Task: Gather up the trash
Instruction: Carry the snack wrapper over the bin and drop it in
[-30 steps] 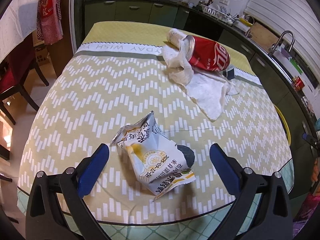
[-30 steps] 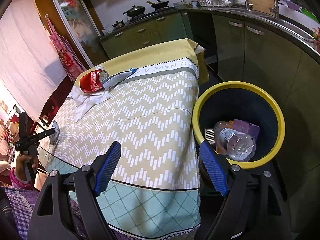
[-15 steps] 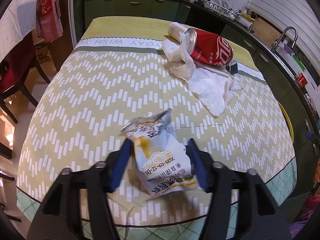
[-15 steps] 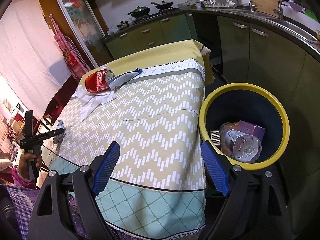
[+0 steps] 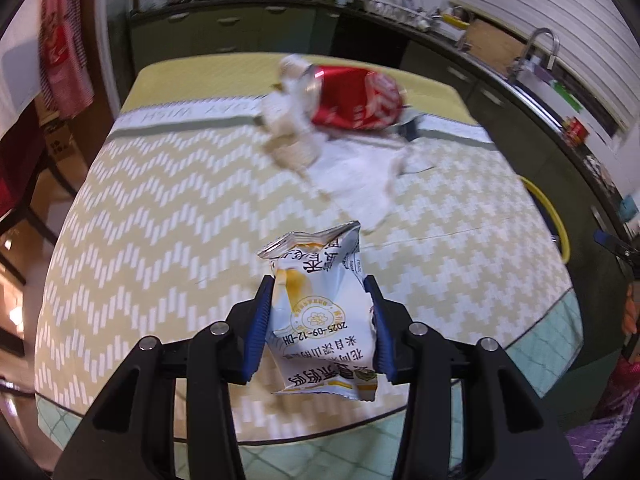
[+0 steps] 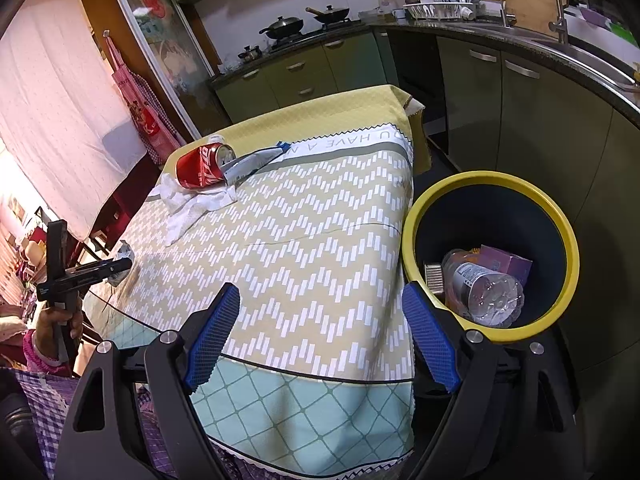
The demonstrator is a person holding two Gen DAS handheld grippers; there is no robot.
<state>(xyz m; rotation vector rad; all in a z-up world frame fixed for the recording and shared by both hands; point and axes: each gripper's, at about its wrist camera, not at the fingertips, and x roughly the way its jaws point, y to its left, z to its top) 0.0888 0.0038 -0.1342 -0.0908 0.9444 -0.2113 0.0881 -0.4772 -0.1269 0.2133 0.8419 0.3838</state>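
Left gripper [image 5: 322, 312] clamps the snack wrapper [image 5: 322, 320] near the tabletop's [image 5: 160, 200] near edge; right gripper [image 6: 320, 336] hangs spread and empty.

The wrapper's long axis runs along the fingers, and it seems just lifted, though blur hides any contact. The bin [image 6: 560, 216] stands off the tabletop's right edge, nearer the right gripper. Only the right wrist view shows its contents, while the left wrist view shows just a sliver of its rim.
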